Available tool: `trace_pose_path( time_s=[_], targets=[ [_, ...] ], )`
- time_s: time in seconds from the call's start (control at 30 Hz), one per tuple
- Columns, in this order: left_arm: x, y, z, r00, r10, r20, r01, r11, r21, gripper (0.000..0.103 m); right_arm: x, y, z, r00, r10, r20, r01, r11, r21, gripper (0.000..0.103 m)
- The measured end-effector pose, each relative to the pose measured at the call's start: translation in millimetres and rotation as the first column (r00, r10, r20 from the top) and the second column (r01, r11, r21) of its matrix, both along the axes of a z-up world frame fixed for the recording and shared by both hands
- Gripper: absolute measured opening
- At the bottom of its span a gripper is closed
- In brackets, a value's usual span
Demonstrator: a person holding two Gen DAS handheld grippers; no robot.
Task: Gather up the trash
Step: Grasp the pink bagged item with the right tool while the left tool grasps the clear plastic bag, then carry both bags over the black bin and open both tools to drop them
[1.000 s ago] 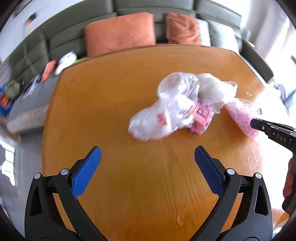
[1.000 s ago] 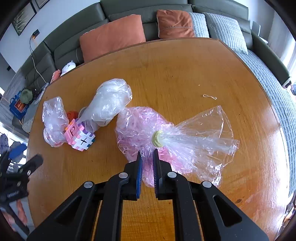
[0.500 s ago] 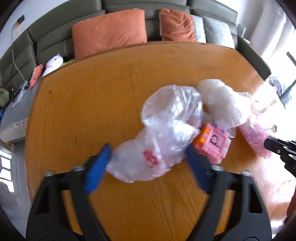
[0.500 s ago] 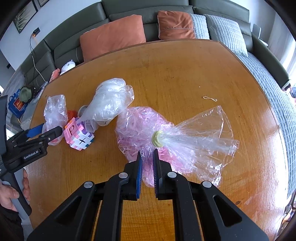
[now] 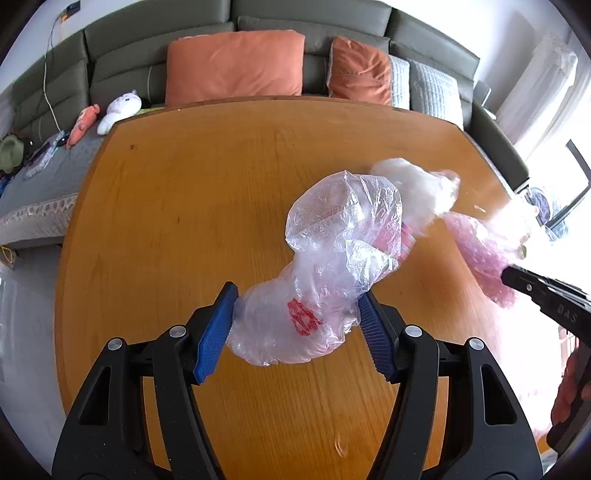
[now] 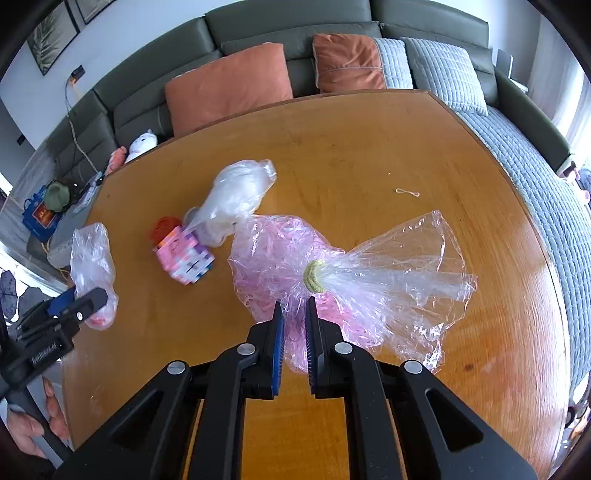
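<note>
A crumpled clear plastic bag (image 5: 314, 295) with red print lies on the wooden table (image 5: 184, 229). My left gripper (image 5: 295, 328) is closing around its near end, and both blue pads touch the bag. In the right wrist view the same bag (image 6: 90, 258) sits in the left gripper (image 6: 79, 301) at the table's left edge. My right gripper (image 6: 293, 325) is shut on a clear bag of pink shreds (image 6: 280, 258) tied with a yellow-green band (image 6: 314, 278). In the left wrist view the pink bag (image 5: 476, 243) hangs from the right gripper's tip.
A pink puzzle cube (image 6: 184, 254), an orange round piece (image 6: 164, 227) and a whitish plastic bag (image 6: 236, 195) lie mid-table. A bit of string (image 6: 407, 192) lies further right. A grey sofa (image 6: 258, 33) with orange cushions stands behind the table.
My left gripper has moved forward onto the clear bag and its jaws have narrowed from wide open to touching it. The right gripper has risen a little with the pink bag.
</note>
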State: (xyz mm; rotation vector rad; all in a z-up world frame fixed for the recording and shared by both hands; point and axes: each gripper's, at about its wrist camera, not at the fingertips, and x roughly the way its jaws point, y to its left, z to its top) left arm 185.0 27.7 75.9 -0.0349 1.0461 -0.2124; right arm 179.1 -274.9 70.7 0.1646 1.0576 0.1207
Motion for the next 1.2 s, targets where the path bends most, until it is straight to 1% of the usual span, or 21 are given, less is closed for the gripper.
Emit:
trace_pose_path(
  time_s=[0.17, 0.3, 0.47, 0.6, 0.8, 0.9, 1.1, 1.17, 1.2],
  targets=[
    [-32.6, 1.1, 6.0, 1.0, 0.01, 0.013, -0.009, 1.0, -0.02, 0.063, -20.6, 14.2, 9.9, 0.999, 0.048, 0.008, -0.048, 0.999, 0.003, 0.011],
    [-55.3, 12.6, 6.9, 0.999, 0.033, 0.017, -0.032, 0.999, -0.044, 0.063, -38.1, 33.1, 13.6, 0.994, 0.105, 0.012, -0.105, 0.994, -0.005, 0.011],
    [-83.3, 29.5, 7.3, 0.997, 0.072, 0.016, -0.071, 0.996, -0.062, 0.063, -55.5, 67.2, 14.6, 0.979, 0.202, 0.01, -0.202, 0.979, -0.013, 0.011],
    [-104.2, 51.9, 7.5, 0.992, 0.123, 0.018, -0.122, 0.991, -0.063, 0.063, -67.6, 101.7, 16.3, 0.959, 0.282, 0.013, -0.281, 0.959, -0.021, 0.011],
    [-139.8, 97.7, 9.0, 0.977, 0.213, 0.029, -0.211, 0.976, -0.049, 0.063, -85.0, 166.0, 19.1, 0.911, 0.411, 0.018, -0.41, 0.911, -0.029, 0.011],
    [-155.4, 122.4, 9.5, 0.964, 0.265, 0.028, -0.263, 0.964, -0.049, 0.063, -94.8, 203.6, 19.0, 0.878, 0.479, 0.016, -0.479, 0.877, -0.034, 0.011],
    [-188.1, 175.7, 7.2, 0.928, 0.371, 0.02, -0.369, 0.928, -0.056, 0.064, -114.2, 264.5, 18.4, 0.817, 0.577, 0.006, -0.577, 0.816, -0.039, 0.011],
    [-197.8, 191.1, 5.2, 0.915, 0.403, 0.014, -0.401, 0.914, -0.06, 0.064, -122.6, 286.1, 16.6, 0.793, 0.609, -0.002, -0.609, 0.793, -0.037, 0.011],
    [-205.5, 202.1, 3.9, 0.905, 0.426, 0.009, -0.425, 0.903, -0.065, 0.064, -127.2, 299.2, 15.4, 0.778, 0.628, -0.008, -0.628, 0.778, -0.033, 0.011]
  ],
)
